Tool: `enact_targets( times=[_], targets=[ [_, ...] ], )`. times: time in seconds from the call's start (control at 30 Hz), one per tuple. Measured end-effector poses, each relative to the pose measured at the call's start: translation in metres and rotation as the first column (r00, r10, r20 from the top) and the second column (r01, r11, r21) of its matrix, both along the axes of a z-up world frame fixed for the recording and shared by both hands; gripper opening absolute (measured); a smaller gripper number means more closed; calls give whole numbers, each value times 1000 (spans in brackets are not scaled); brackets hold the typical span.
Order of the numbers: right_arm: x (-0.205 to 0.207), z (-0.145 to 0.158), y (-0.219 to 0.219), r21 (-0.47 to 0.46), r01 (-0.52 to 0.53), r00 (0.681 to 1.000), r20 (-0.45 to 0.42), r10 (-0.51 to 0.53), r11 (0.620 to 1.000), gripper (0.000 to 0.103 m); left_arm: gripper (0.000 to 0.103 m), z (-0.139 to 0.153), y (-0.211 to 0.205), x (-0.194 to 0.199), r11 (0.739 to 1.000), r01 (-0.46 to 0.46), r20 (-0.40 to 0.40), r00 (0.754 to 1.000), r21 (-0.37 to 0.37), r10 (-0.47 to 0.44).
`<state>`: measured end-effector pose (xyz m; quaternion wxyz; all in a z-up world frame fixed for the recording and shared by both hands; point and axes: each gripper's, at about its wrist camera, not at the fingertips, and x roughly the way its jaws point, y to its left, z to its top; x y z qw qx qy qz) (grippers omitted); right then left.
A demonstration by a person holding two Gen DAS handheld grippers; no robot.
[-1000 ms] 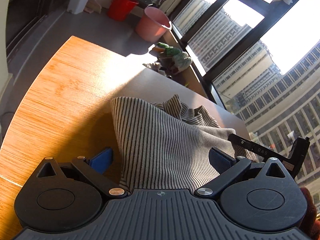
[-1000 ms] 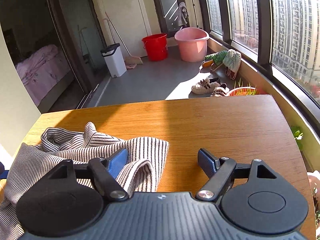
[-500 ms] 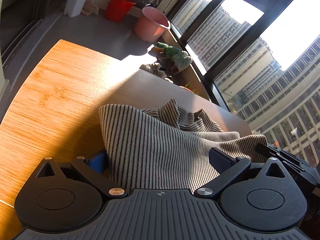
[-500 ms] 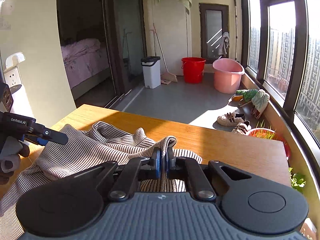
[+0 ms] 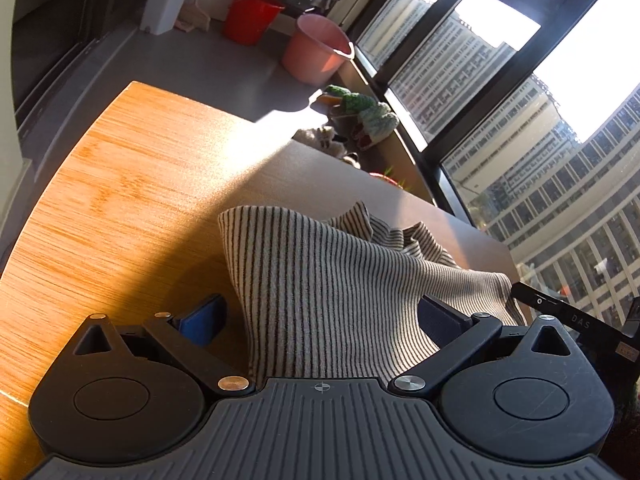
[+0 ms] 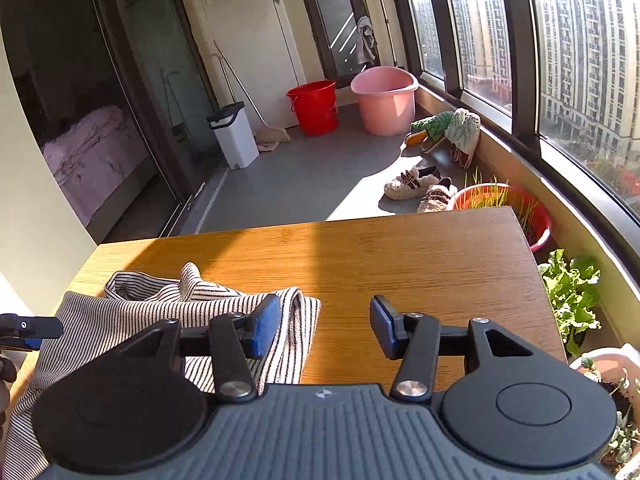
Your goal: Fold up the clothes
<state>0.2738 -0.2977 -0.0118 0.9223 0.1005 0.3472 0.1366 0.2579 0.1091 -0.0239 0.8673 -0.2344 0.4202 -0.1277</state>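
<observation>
Striped garment [image 6: 168,320] bunched at table's [image 6: 420,264] left edge, right claw [image 6: 324,328] opening empty, left claw [image 5: 320,316] spread over fabric.

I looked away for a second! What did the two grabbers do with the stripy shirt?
The right gripper pinched the edge of the striped shirt, lifted it a little, then let go; its jaws are opening, with bare table between them. The fold lies back down. The left gripper stayed open around the cloth, barely moving.
</observation>
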Motion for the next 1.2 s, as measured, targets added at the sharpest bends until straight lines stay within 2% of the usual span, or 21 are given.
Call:
enact_targets(
  times=[0.03, 0.23, 0.3, 0.4, 0.43, 0.47, 0.5, 0.53, 0.57, 0.67, 0.77, 0.83, 0.87, 0.97, 1.0, 1.1, 1.2],
  targets=[
    [3, 1, -1, 31, -8, 1000, -9, 8, 999, 56, 103, -2, -1, 3, 1000, 7, -9, 1000, -10, -7],
    [21, -24, 7, 133, -36, 996, -76, 46, 990, 57, 103, -5, -9, 17, 1000, 25, -7, 1000, -14, -25],
    [24, -32, 9, 171, -45, 994, -91, 61, 984, 57, 103, -6, -7, 24, 998, 33, -15, 999, -55, -34],
    [24, -34, 19, 165, -90, 992, -68, 103, 982, 58, 103, -10, -2, 37, 992, 39, -18, 999, -119, -42],
    [24, -34, 22, 142, -105, 992, -56, 114, 984, 51, 101, -12, 0, 42, 991, 40, -9, 999, -131, -41],
    [27, -35, 23, 143, -110, 992, -50, 119, 984, 46, 90, -13, 0, 45, 992, 35, 7, 999, -118, -34],
    [31, -37, 20, 171, -107, 992, -51, 117, 980, 37, 65, -13, -1, 49, 996, 24, 22, 1000, -81, -23],
    [35, -38, 18, 200, -103, 992, -53, 116, 974, 30, 54, -14, -3, 54, 999, 16, 39, 999, -40, -15],
    [39, -40, 15, 229, -99, 992, -54, 114, 968, 29, 44, -15, -5, 59, 1000, 9, 58, 998, 1, -9],
    [55, -37, 11, 280, -67, 994, -68, 90, 958, 24, 36, -8, -8, 76, 999, 12, 85, 996, 35, -15],
    [52, -9, 11, 279, -99, 995, 6, 101, 955, 22, 26, 21, -13, 78, 999, 41, 178, 983, 32, -46],
    [38, 16, 11, 278, -147, 988, 83, 129, 949, 21, 26, 48, -15, 60, 997, 77, 271, 960, 5, -76],
    [26, 28, 11, 271, -176, 982, 121, 148, 946, 21, 26, 61, -16, 46, 995, 101, 327, 940, 2, -96],
    [-28, 50, 4, 247, -248, 957, 214, 197, 937, 21, 26, 78, -14, -10, 989, 149, 440, 887, 17, -141],
    [-47, 49, 0, 243, -253, 956, 213, 204, 936, 20, 27, 76, -11, -29, 987, 162, 458, 876, 16, -151],
    [-97, 37, -7, 234, -260, 959, 174, 223, 937, 20, 29, 53, -1, -88, 979, 203, 462, 868, 12, -185],
    [-142, 13, -6, 214, -261, 964, 102, 245, 941, 20, 36, 23, 4, -135, 972, 231, 403, 886, 46, -230]
  ],
)
